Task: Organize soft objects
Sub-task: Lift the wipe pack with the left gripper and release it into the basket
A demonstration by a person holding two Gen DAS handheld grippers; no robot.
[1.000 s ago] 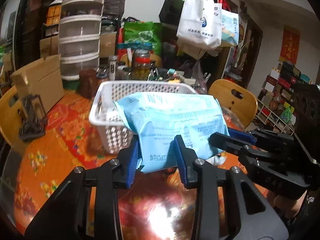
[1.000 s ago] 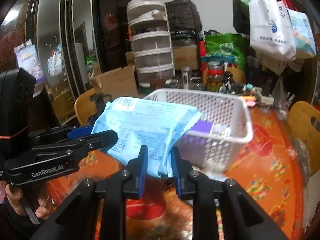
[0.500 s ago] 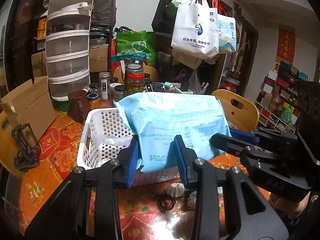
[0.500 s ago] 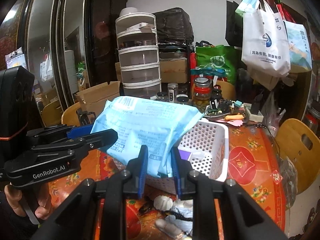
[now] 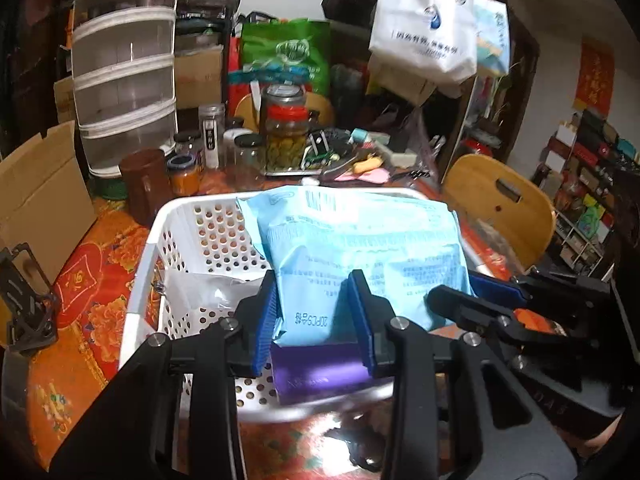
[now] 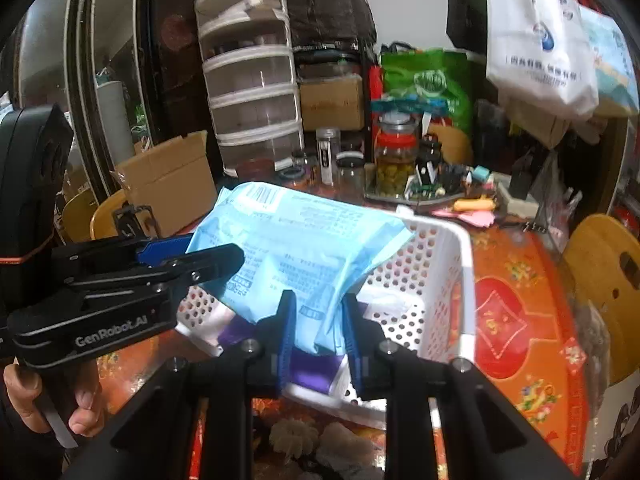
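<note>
Pack: the light blue soft pack [image 5: 360, 248] is filling the centre of the left wrist view, hanging over the white perforated basket [image 5: 192, 224]; in the right wrist view it is sitting centre-left, over the basket's left half.
Left gripper: the left gripper [image 5: 316, 320], at lower centre of its own view, is pinching the pack's near edge between its blue pads; the jaws are standing partly closed, pressed onto the pack.
Right gripper: the right gripper [image 6: 318, 330], at lower centre of its view, is clamping a folded corner of the same pack, jaws narrower than the left pair.
Other views of them: the right gripper is also showing at the right edge of the left wrist view, and the left gripper at the left of the right wrist view, a hand [image 6: 44, 396] wrapped round its handle at the lower left.
Already in the basket: a purple pack [image 5: 320, 372] is lying at the near end, just under the blue one, and a white pouch [image 5: 208, 288] is resting toward the left; I judge these as sorted.
Step in hand: the blue pack is being carried over the basket by both grippers, not yet released; whether it is touching the purple pack I cannot tell.
Left to do: lowering and letting go; small pale soft items [image 6: 316, 440] are lying on the table [image 6: 520, 320] at the bottom of the right wrist view, outside the basket, likely waiting their turn.
</note>
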